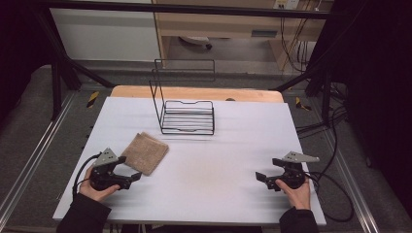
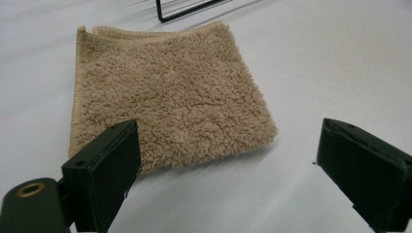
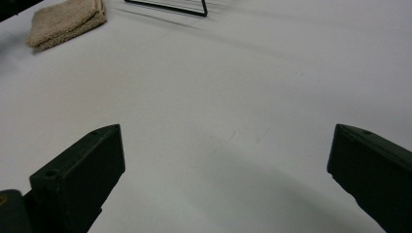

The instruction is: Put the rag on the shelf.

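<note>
High view. A black wire rack (image 1: 187,116) stands at the far middle of the white table top (image 1: 218,160); its low tray of parallel wires holds nothing, and a tall wire frame rises from its left rear corner. A folded tan towel (image 1: 145,152) lies flat on the table, near the rack's front left corner but apart from it, turned so that one corner points toward the person. The left gripper (image 1: 130,170), held in the person's left hand (image 1: 94,188), sits just beside the towel's near corner, jaws spread wide and holding nothing. The right gripper (image 1: 267,170), held in the right hand (image 1: 295,190), rests well apart from the towel near the table's right front, jaws likewise spread and holding nothing. A strip of bare wood (image 1: 194,92) shows beyond the far edge of the white surface.

Left gripper view. The towel (image 2: 170,97) lies directly ahead between the two parted jaws, its near edge just beyond the tips; whether the left jaw touches the pile cannot be told. A foot of the rack (image 2: 189,10) shows past the towel's far edge.

Right gripper view. Bare table (image 3: 233,97) stretches ahead of the parted jaws; the towel (image 3: 65,22) and the rack's base wire (image 3: 167,6) lie at the far edge. Between the two grippers the surface is open, as is the room in front of the rack.
</note>
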A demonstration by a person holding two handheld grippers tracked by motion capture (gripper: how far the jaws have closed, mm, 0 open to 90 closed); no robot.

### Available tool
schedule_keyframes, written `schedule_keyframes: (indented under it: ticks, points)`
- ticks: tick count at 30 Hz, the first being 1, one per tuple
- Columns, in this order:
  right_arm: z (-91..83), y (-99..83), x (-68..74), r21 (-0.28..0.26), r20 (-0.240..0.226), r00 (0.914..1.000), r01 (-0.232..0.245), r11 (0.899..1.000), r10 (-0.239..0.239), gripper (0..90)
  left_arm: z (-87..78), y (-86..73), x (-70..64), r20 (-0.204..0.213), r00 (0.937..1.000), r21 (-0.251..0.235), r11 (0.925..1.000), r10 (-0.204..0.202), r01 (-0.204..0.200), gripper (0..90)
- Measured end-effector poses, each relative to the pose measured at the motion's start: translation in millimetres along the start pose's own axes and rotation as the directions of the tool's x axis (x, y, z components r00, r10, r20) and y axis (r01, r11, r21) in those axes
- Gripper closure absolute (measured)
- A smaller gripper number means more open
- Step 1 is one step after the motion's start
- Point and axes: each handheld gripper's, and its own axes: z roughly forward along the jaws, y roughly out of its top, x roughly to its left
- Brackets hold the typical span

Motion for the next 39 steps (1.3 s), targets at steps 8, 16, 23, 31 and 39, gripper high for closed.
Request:
schedule_keyframes:
  ticks: [8, 16, 23, 31, 39]
  points:
    - [0.2, -0.3, 0.1, 0.004, 0.007, 1.0000, 0.006, 1.000, -0.006, 0.7, 2.4, 5.3, -4.3, -0.005, 1.0000, 0.016, 0.9999, -0.003, 0.003, 11.1]
    - [0.7, -0.5, 0.2, 0.009, 0.014, 0.9999, 0.007, 1.000, -0.008, 0.7, 10.8, 13.9, -16.6, -0.007, 0.9997, 0.042, 0.9989, 0.021, -0.021, 16.0]
    - [1.2, -0.7, 0.1, 0.017, 0.016, 0.9998, 0.012, 1.000, -0.012, 0.8, 21.6, 18.2, -25.8, -0.013, 0.9997, 0.081, 0.9965, 0.019, -0.018, 27.6]
    - [2.3, -0.9, 0.1, 0.022, 0.022, 0.9996, 0.015, 1.000, -0.015, 0.9, 29.7, 21.8, -34.9, -0.032, 0.9984, 0.102, 0.9939, 0.046, -0.043, 43.8]
    - [2.7, -0.9, 0.2, 0.026, 0.019, 0.9997, 0.012, 1.000, -0.012, 0.9, 38.6, 20.1, -38.6, -0.052, 0.9966, 0.136, 0.9891, 0.064, -0.056, 63.7]
